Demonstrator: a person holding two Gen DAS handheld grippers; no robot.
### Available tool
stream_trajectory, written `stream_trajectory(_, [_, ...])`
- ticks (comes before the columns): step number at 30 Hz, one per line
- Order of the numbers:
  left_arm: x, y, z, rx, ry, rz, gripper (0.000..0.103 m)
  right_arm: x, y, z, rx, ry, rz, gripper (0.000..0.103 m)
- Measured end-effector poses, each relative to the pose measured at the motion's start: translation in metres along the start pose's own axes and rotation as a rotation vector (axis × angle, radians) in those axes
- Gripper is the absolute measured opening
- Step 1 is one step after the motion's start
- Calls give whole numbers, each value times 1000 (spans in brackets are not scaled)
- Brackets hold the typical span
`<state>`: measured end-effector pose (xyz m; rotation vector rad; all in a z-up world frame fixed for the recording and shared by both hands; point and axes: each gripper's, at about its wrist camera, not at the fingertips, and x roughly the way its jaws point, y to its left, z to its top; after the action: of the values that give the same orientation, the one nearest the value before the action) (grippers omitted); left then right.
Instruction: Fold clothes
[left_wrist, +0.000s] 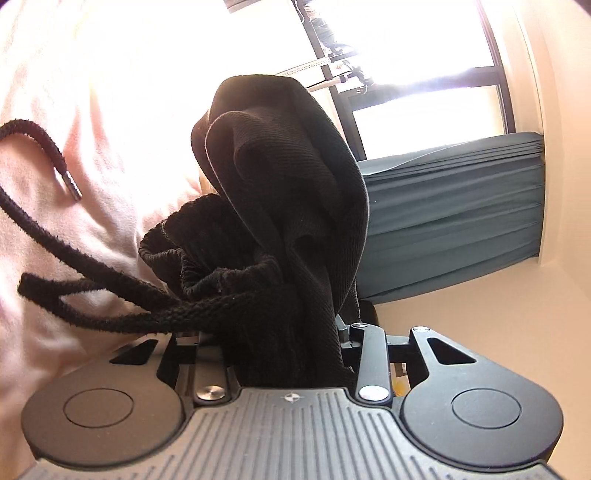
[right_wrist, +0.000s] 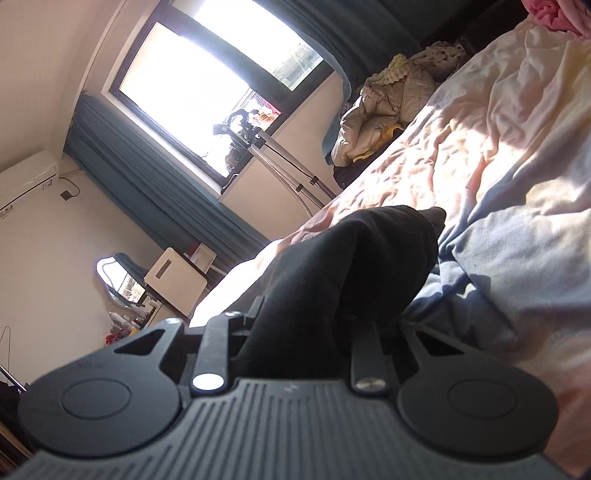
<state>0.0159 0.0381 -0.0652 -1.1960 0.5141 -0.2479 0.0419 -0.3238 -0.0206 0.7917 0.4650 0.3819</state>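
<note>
**Black garment pinched at both ends, fingertips buried**

- Left gripper (left_wrist: 291, 332): black drawstring garment (left_wrist: 280, 177) bunched between the jaws, apparently pinched; waistband and loose drawstring (left_wrist: 66, 236) hang beside it, above the pink bedsheet (left_wrist: 55, 110).
- Right gripper (right_wrist: 306, 325): same garment (right_wrist: 354, 258) clamped, raised over the bedsheet (right_wrist: 480, 129).
- Risk: drawstring may snag a linkage; a thick wad could slip out unevenly.
- Hidden: fingertips of both grippers, garment's full outline, type uncertain; window glare washes out detail.
</note>
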Motion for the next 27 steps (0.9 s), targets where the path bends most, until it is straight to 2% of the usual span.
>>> stream_trajectory(5, [-1,-55,-21,16,47,-76,40,-58,16,35,-2,-78,-1,26])
stream_trajectory(11, [61,-134,-82,102,185,-168,40,-143,1,98,-8,-180,-74,26])
stream_trajectory(13, [94,-153,-103,147,227,-204,40,-170,-10,122,-16,-222,-109,26])
stream_trajectory(16, [147,-184,-153,174,285,-284,40,-217,-40,164,-19,-296,-171,26])
stream_trajectory(20, [244,-214,-215,221,405,-331,40,-271,-82,212,-17,-393,-293,27])
stream_trajectory(24, [329,-223,-273,249,517,-351,41,-308,-140,241,11,-466,-391,27])
stream_trajectory(27, [371,-205,-301,266,579,-328,40,-316,-193,243,47,-474,-461,27])
